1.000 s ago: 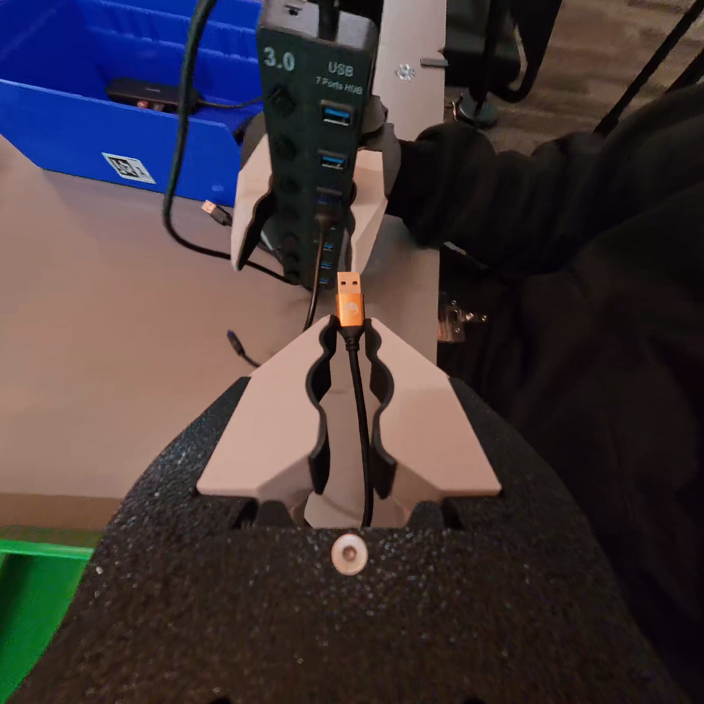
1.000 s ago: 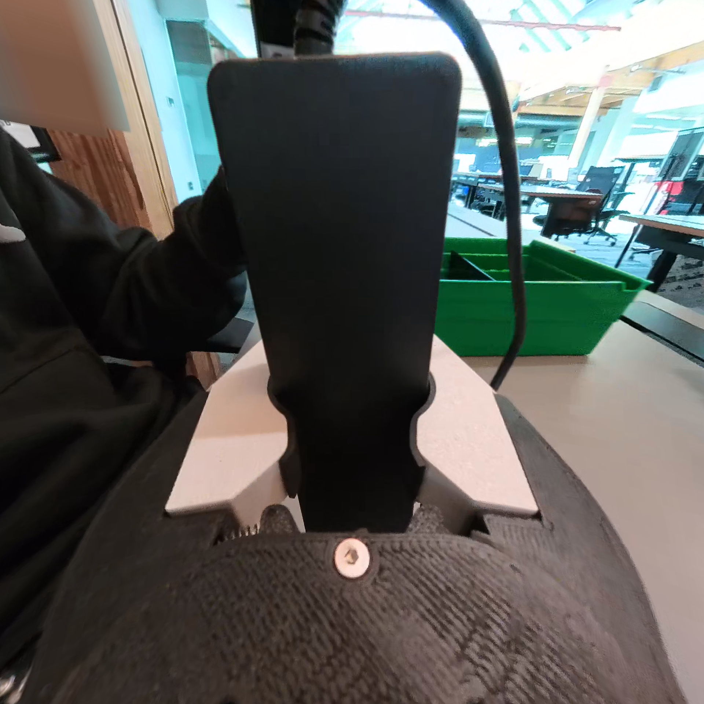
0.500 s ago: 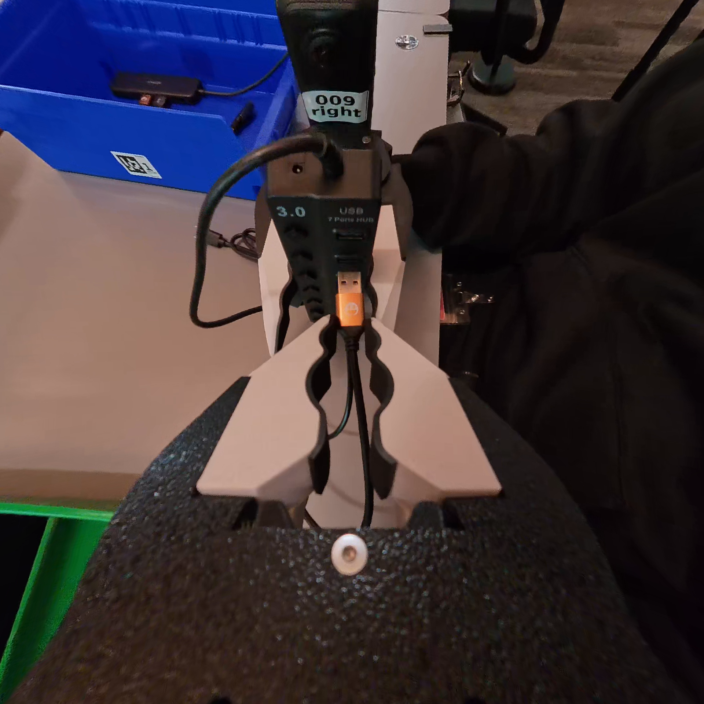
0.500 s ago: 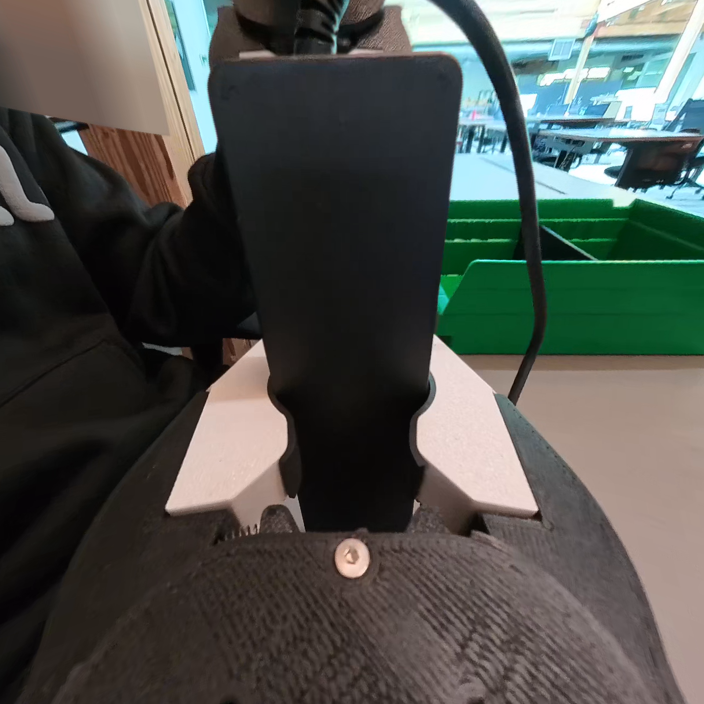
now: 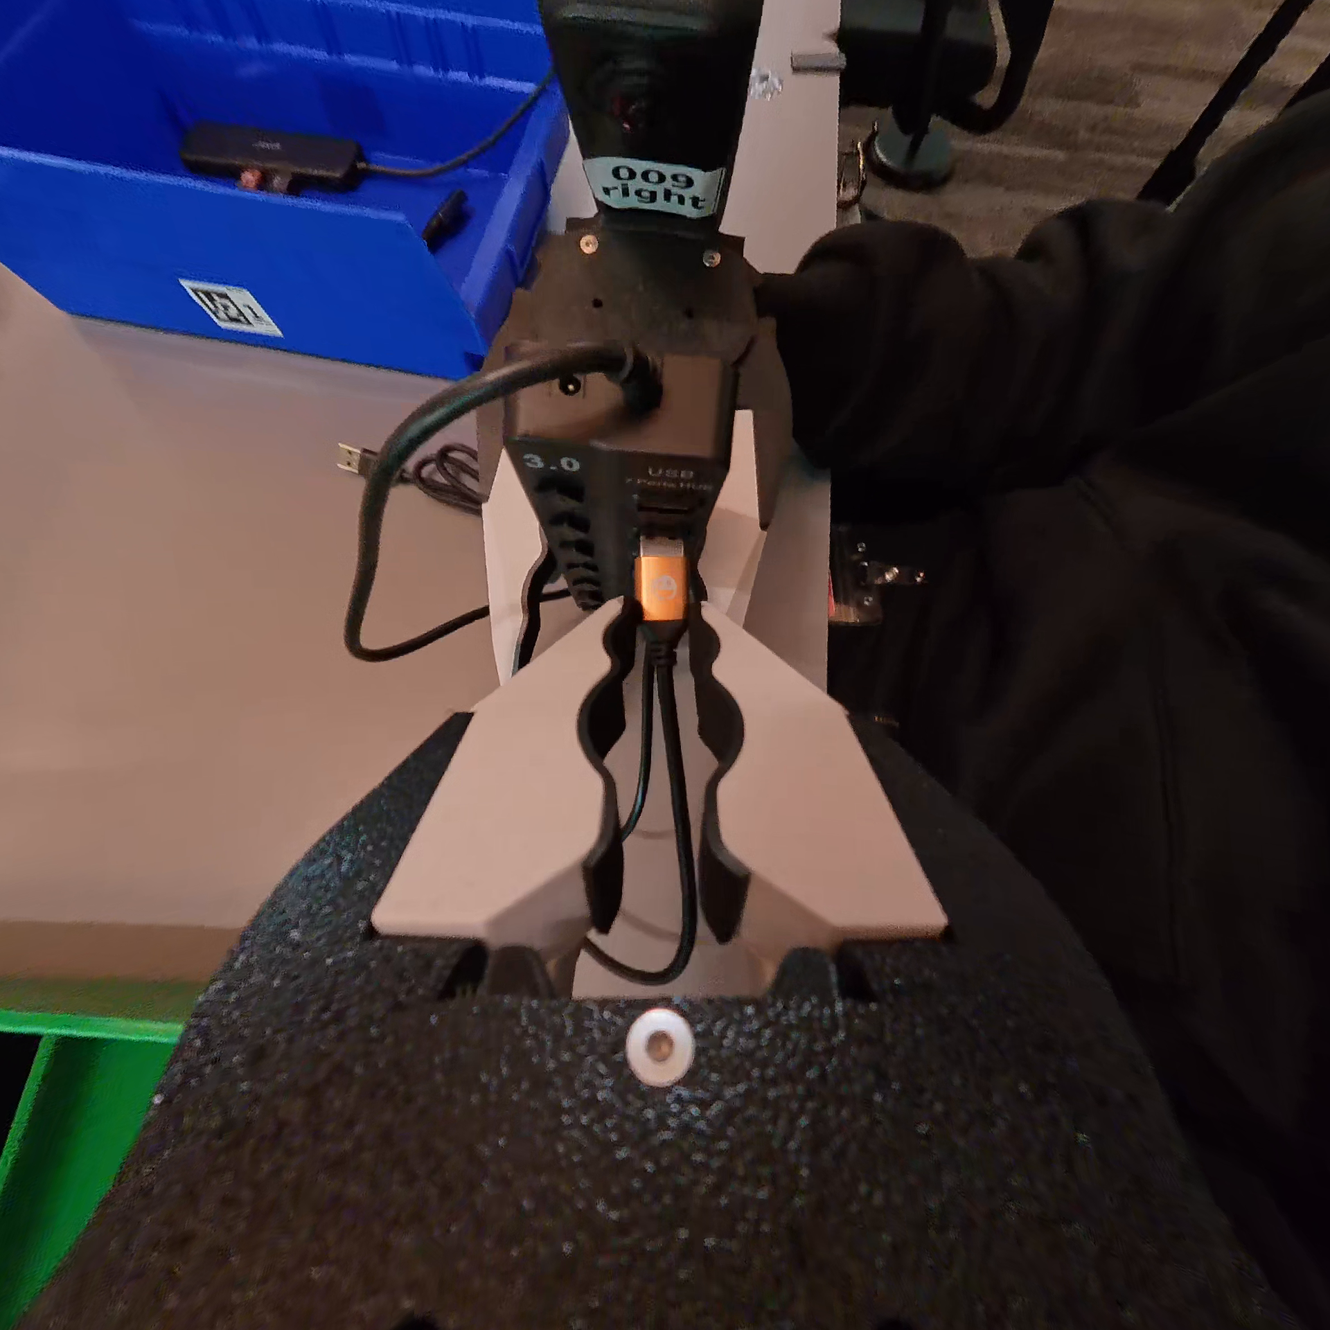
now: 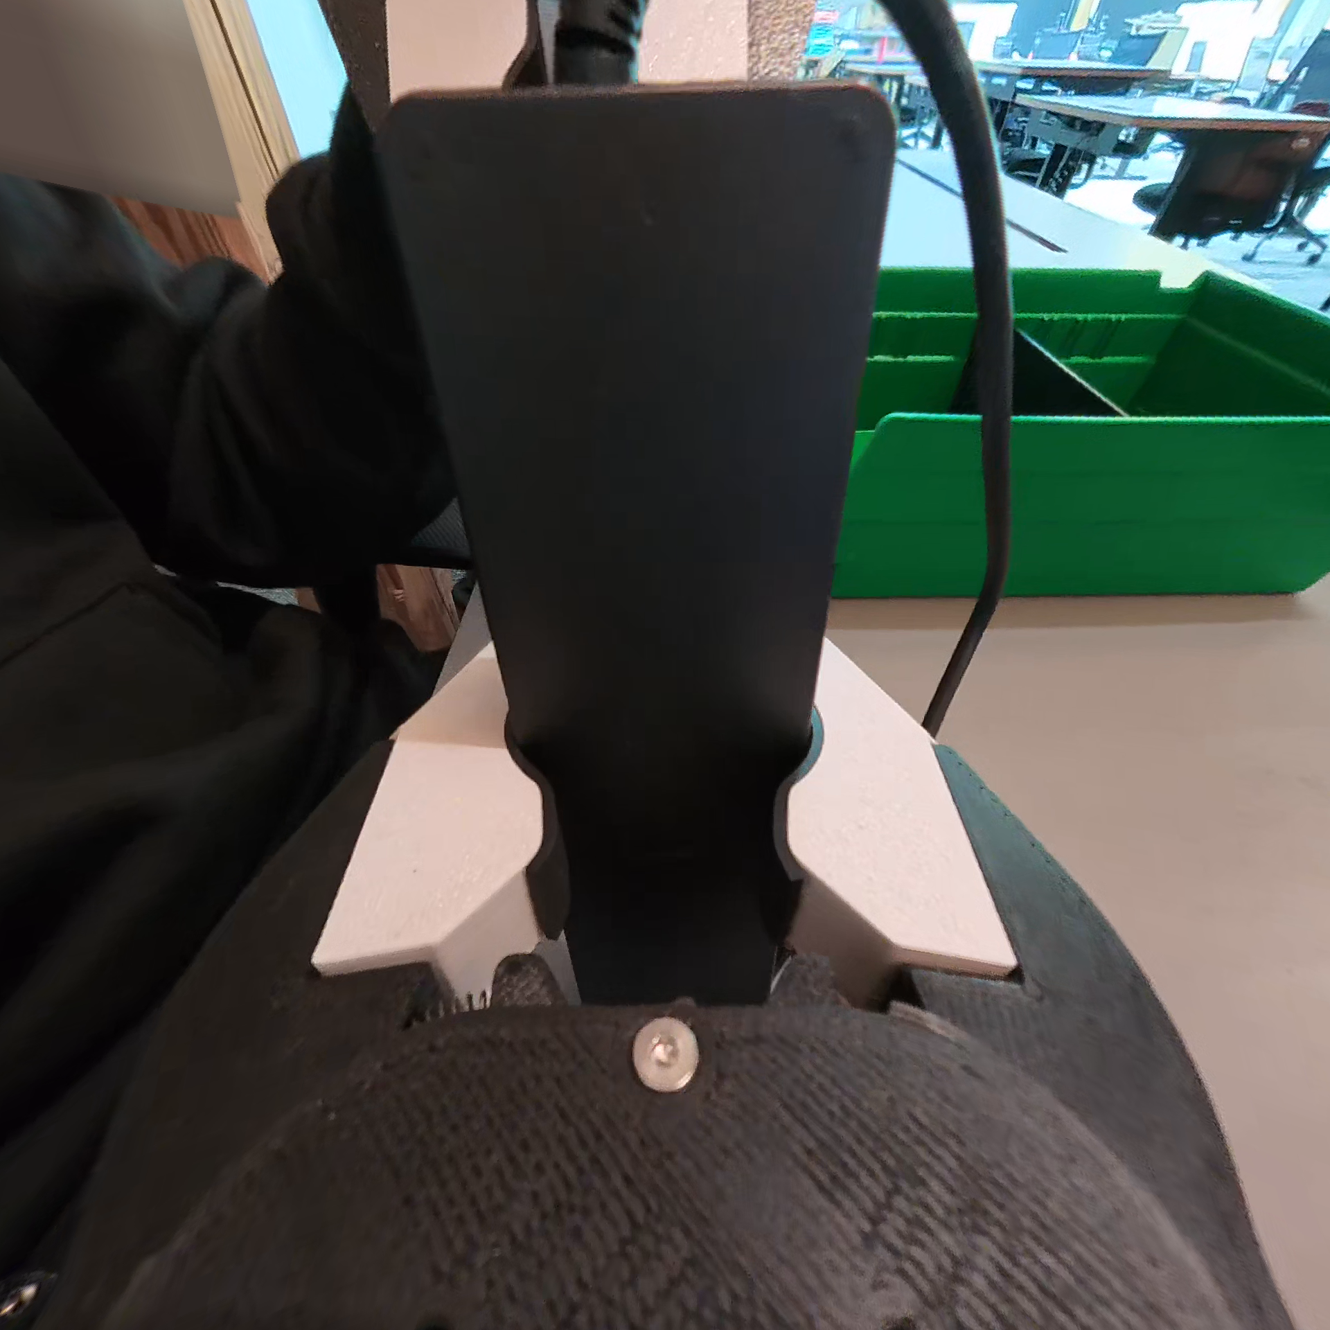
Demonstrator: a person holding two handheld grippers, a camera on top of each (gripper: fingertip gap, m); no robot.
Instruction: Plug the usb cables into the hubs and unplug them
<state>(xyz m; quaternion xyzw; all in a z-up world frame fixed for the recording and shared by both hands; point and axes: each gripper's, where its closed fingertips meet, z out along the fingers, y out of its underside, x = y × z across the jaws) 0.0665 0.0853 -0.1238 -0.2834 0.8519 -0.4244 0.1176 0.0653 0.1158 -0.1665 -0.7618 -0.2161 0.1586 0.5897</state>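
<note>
My left gripper is shut on an orange USB plug, whose black cable runs back between the fingers. The plug's metal tip sits at a port in the upper part of a black multi-port USB hub. How deep it sits is hidden. My right gripper is shut on the hub's lower end and holds it above the table, facing the left gripper. The right wrist view shows only the hub's plain black back. The hub's own thick black cable loops down to the table.
A blue bin at the back left holds a small black hub. A loose USB plug lies on the beige table. A green bin stands on the table. A person's black sleeve fills the right.
The hub has tipped over and come closer to the left gripper. The orange plug's tip, clear of the hub a second ago, now meets a port.
</note>
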